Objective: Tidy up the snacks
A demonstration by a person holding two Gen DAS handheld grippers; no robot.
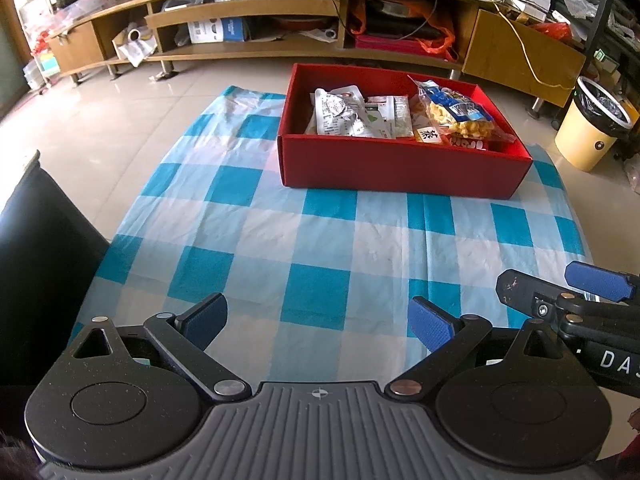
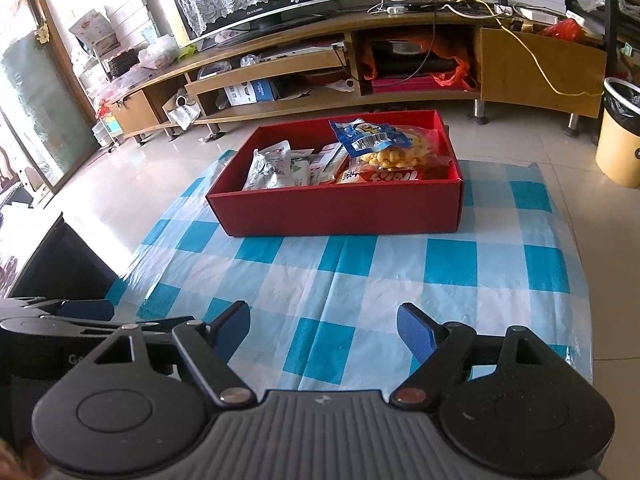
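A red box stands on the far part of a blue-and-white checked cloth. Inside it lie several snack packets: silver-white pouches on the left and a clear bag of yellow puffs with a blue label on the right. My left gripper hovers open over the near cloth, nothing between its blue pads. My right gripper is open and empty too, beside the left one; one of its fingers shows at the right edge of the left wrist view.
A long wooden TV cabinet with cluttered shelves runs along the back. A yellow bin with a black liner stands at the right. A dark piece of furniture sits at the near left, on the tiled floor.
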